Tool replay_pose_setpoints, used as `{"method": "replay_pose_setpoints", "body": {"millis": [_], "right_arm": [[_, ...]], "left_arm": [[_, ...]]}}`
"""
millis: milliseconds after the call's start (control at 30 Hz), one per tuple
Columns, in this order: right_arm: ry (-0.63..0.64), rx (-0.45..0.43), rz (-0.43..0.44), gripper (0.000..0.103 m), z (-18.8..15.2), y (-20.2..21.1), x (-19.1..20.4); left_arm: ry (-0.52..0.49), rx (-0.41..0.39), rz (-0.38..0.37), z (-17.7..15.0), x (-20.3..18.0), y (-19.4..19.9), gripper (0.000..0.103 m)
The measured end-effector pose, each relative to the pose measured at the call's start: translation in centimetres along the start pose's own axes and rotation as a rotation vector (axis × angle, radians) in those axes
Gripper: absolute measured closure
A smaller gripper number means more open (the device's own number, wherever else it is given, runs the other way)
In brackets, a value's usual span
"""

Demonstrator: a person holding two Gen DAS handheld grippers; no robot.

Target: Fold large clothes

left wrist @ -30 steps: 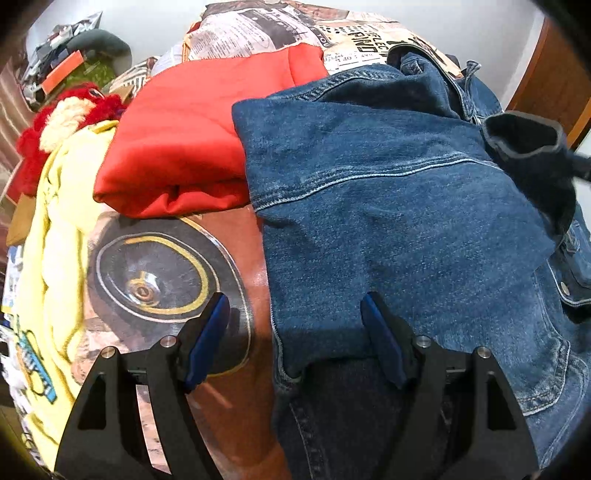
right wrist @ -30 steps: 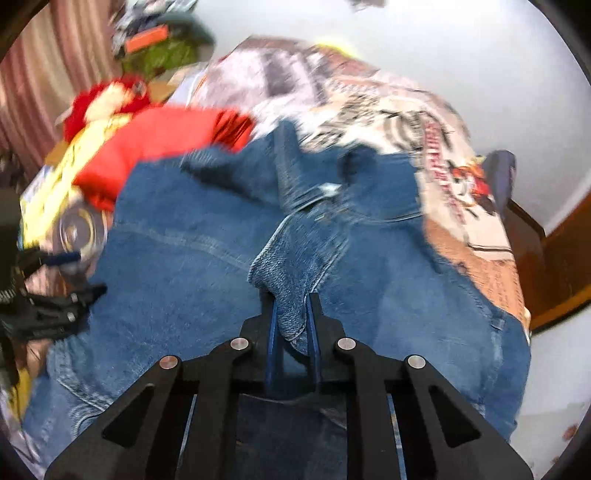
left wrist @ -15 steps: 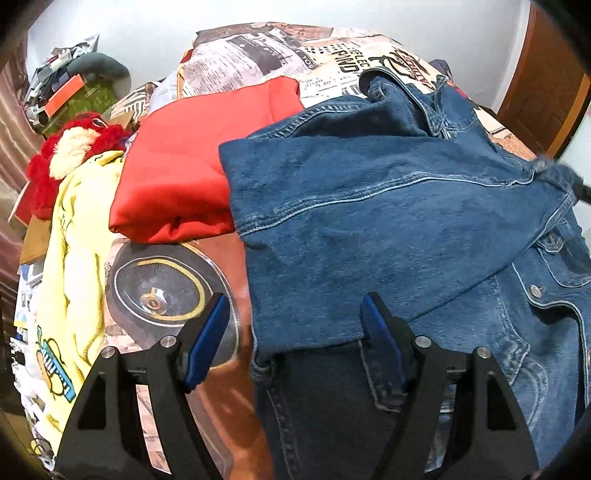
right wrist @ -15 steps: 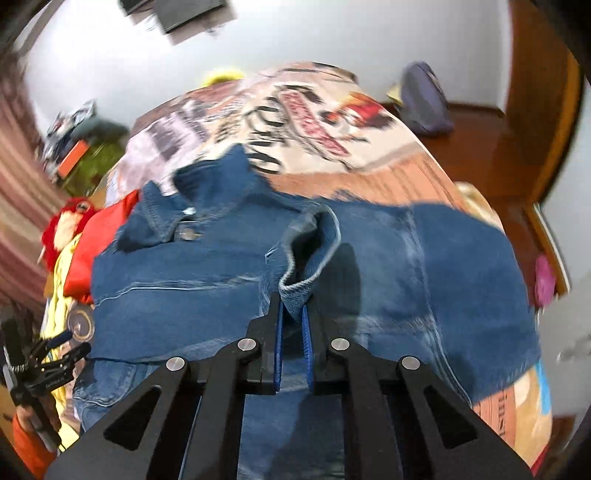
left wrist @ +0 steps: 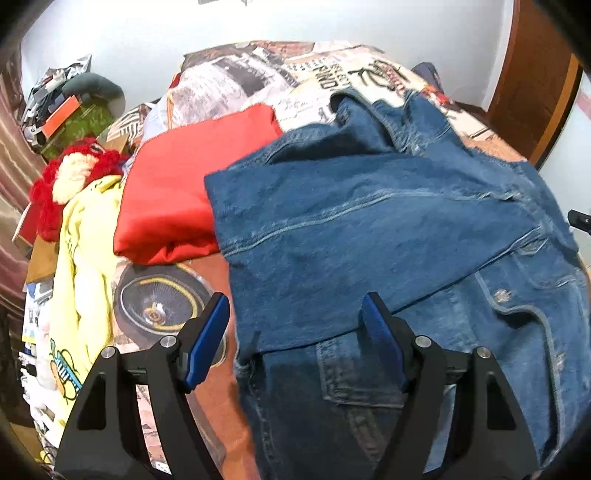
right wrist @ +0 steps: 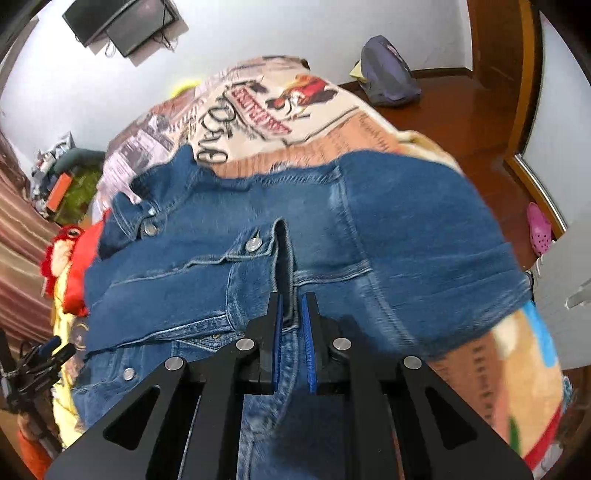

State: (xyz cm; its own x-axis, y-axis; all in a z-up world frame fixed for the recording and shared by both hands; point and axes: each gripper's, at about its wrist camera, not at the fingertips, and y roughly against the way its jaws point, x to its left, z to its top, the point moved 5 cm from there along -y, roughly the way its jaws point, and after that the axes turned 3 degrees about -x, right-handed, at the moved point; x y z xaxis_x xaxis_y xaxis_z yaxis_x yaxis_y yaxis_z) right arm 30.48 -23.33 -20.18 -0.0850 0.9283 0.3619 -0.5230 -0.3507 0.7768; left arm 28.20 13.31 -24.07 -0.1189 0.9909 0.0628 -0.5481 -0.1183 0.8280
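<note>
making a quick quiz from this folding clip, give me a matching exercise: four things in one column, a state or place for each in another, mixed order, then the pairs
Things:
1. left gripper
2. right gripper
3. red garment
4. yellow garment

States or places:
A. clamped on a denim jacket fold
B. folded, lying beside the jacket
C. open, above the jacket's edge, holding nothing
D. spread along the bed's left edge in the left wrist view

Pairs: 1-C, 2-A, 3-B, 4-D

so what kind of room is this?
Most likely a bedroom: clothes such as the denim jacket lie on a bed with a printed bedspread, a wall-mounted TV, and a pink clog on the floor.
</note>
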Motion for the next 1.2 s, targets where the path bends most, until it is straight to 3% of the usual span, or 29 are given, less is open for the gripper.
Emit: {"method": "replay_pose_setpoints", "body": {"millis": [67, 133, 233, 267, 433, 700, 833, 1033, 1100, 1167, 1200], "right_arm": [[-0.04, -0.019, -0.009, 0.082, 0.7, 1.3, -1.6], [-0.108, -0.057, -0.012, 0.053, 1.2, 2.8, -3.7], [-0.199, -0.106, -0.028, 0.032, 1.5, 4.5, -6.7], [-0.222, -0.109, -0.042, 0.031, 1.5, 4.9, -7.7], [-0.354, -0.068, -0.078, 0.03, 0.8, 4.0, -11.9], [-0.595, 0.053, 0.012, 0.03, -1.7, -1.6, -17.1], [-0.622, 0.026, 0.011, 0.028, -0.7, -2.9, -17.5], [-0.61, 0.02, -0.077, 0.028, 1.0, -5.1, -18.3], [-0.61, 0.007, -0.108, 0.033, 1.5, -5.1, -18.5], [-0.6, -0.013, -0.148, 0.048, 1.8, -4.6, -18.4], [-0.591, -0.021, -0.169, 0.06, 1.9, -4.3, -18.3]], "left_arm": [[0.001, -0.018, -0.008, 0.6, -0.7, 0.5, 0.03], [0.001, -0.038, -0.02, 1.4, -1.5, 0.9, 0.029], [0.001, -0.065, -0.046, 2.6, -2.8, 1.4, 0.029], [0.002, -0.071, -0.055, 2.9, -3.2, 1.5, 0.029], [-0.008, -0.089, -0.087, 3.9, -5.4, 1.2, 0.02], [0.011, -0.041, -0.149, 3.7, -7.4, -1.2, 0.02], [-0.008, -0.017, -0.137, 3.5, -7.9, -2.3, 0.02], [0.01, 0.02, -0.138, 2.9, -8.0, -3.6, 0.02], [0.011, 0.026, -0.14, 2.6, -8.0, -3.6, 0.02], [0.007, 0.024, -0.139, 2.5, -8.1, -3.4, 0.02], [0.003, 0.019, -0.138, 2.5, -8.0, -3.1, 0.02]]}}
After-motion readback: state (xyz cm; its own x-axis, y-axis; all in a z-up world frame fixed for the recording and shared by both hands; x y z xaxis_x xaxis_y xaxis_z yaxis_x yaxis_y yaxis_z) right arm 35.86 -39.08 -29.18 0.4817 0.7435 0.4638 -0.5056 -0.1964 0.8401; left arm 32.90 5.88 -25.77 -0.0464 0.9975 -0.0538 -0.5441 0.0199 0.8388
